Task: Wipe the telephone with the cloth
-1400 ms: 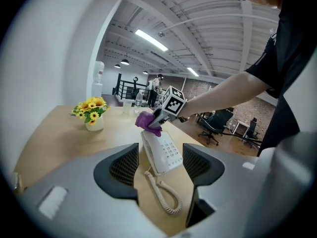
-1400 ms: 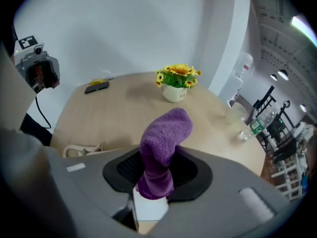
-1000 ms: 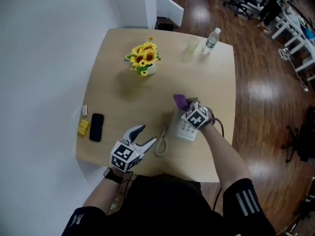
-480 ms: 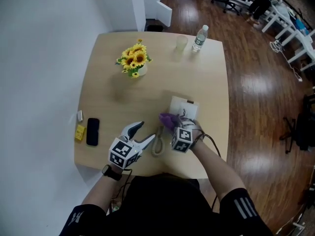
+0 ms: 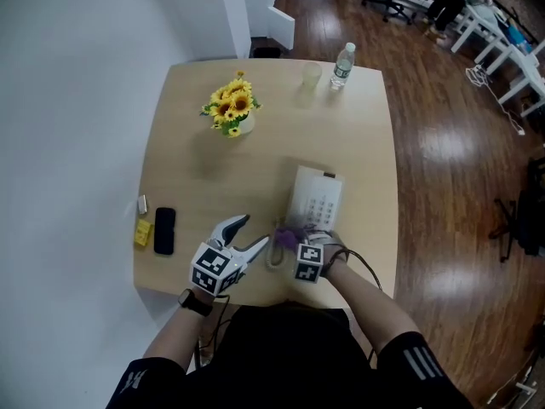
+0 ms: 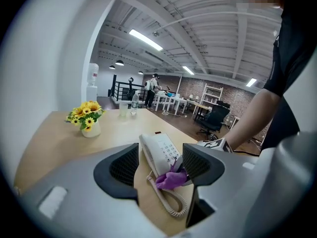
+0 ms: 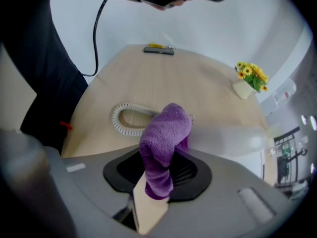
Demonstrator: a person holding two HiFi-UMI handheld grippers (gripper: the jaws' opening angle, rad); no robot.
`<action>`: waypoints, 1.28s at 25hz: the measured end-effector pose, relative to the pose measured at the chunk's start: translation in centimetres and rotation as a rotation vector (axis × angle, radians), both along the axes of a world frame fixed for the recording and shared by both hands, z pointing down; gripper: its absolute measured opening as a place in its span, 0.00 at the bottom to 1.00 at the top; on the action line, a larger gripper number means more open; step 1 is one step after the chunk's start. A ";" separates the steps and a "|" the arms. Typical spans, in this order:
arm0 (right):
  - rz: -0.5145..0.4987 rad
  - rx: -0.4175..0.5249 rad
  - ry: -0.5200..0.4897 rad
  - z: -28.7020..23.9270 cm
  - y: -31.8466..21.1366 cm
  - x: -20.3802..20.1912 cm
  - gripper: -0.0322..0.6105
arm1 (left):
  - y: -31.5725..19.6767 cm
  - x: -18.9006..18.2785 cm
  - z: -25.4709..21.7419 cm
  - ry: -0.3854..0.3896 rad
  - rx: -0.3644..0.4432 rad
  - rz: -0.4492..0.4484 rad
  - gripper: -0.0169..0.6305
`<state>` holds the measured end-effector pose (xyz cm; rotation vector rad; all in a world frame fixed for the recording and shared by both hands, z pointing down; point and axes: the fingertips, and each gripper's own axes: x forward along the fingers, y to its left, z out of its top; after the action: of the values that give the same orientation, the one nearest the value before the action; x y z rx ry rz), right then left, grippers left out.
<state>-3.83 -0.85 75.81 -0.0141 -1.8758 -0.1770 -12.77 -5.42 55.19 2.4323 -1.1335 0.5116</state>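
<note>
- White push-button desk telephone [image 5: 317, 201]: laid flat on the pale wooden table [image 5: 196, 143], with its coiled white cord [image 5: 274, 256] just beside its left edge.
- Purple terry cloth [image 7: 166, 138]: pinched between the jaws of the right gripper [image 5: 292, 240]. A wad is left protruding and set against the telephone's near-left corner, apparently for wiping.
- Left gripper [image 5: 251, 233]: held left of the telephone, jaws spread with nothing gripped. It is judged to be kept clear of the stroke.

The cloth [image 7: 166, 133] is fuzzy purple terry. The telephone [image 5: 317, 198] is smooth white plastic. The table [image 5: 196, 177] is pale matt wood, the floor [image 5: 451, 169] dark glossy wood.
</note>
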 end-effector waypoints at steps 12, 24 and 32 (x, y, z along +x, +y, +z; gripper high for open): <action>0.445 -0.056 -0.440 -11.3 -0.1 3.6 0.26 | -4.9 5.1 4.2 -0.084 -0.088 0.037 0.45; 0.843 -0.121 -0.708 -16.1 -3.2 11.3 0.26 | -11.2 10.1 13.4 -0.202 -0.307 -0.132 0.45; 0.871 -0.130 -0.722 -15.8 -2.9 13.3 0.26 | -12.6 10.0 15.4 -0.247 -0.319 -0.212 0.41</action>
<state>9.48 -3.78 60.04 0.8615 -2.4118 0.6142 -2.74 -18.00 70.61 1.9903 -1.2793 0.8687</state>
